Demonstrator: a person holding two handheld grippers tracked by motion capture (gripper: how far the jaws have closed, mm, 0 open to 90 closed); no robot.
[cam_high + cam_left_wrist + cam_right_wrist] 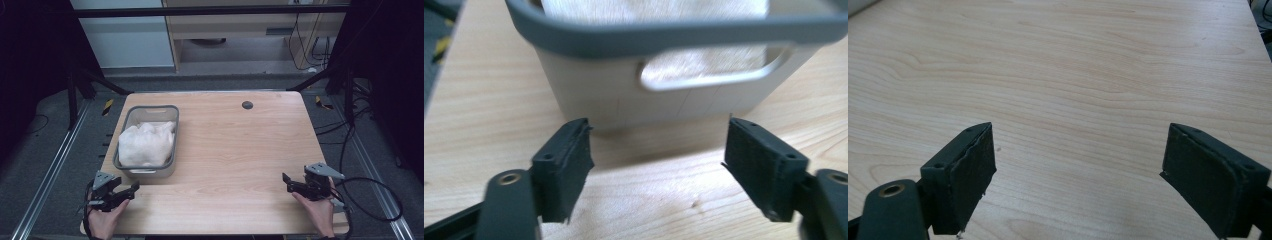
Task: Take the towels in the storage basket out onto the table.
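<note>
The left tongs sit just off the near short end of the grey rectangular plastic basket, jaws spread wide and holding nothing, aimed at that end wall. In the left gripper view the basket's handle slot lies straight ahead, between the jaws and beyond them, not touching. The basket's long axis runs from near to far, on the left half of the pale wooden table. A white crumpled cloth fills it, heaped toward the near end. Well to the right of the basket, the right tongs rest low near the table's near right corner, jaws spread and empty, pointing left over bare wood. Farther right of the basket, by the far edge, is a small dark round hole cover.
</note>
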